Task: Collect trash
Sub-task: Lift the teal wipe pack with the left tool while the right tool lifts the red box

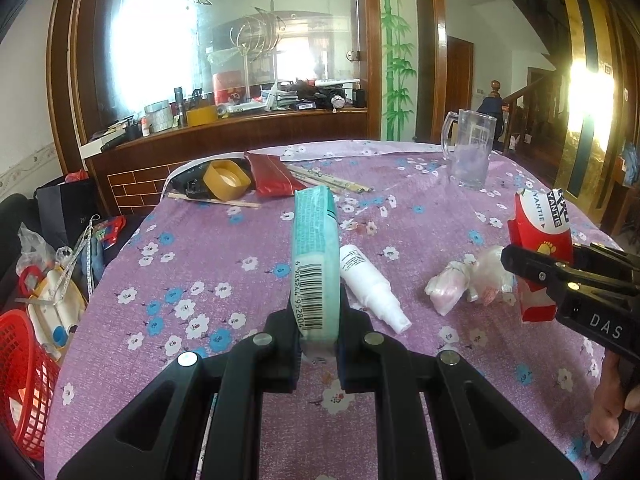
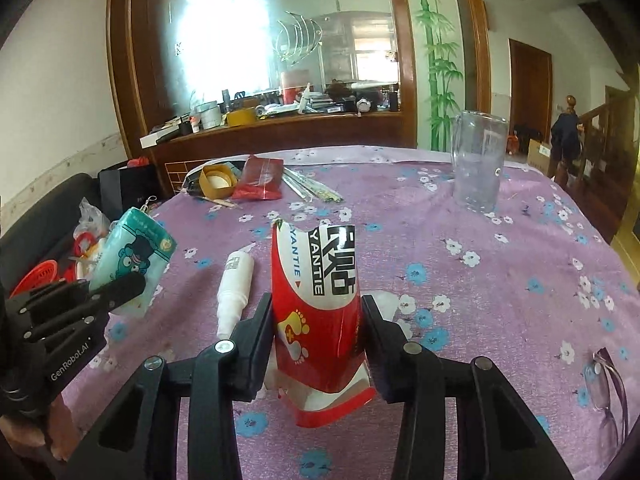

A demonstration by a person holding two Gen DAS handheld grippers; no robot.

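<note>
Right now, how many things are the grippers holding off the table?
2: a teal tissue pack in the left gripper, a red packet in the right gripper.

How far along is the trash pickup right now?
Nothing visibly binned yet. In hand: left gripper clamps a teal tissue pack; right gripper clamps a red torn packet. Left on the table: white spray bottle, crumpled plastic wrap, red pouch.
</note>
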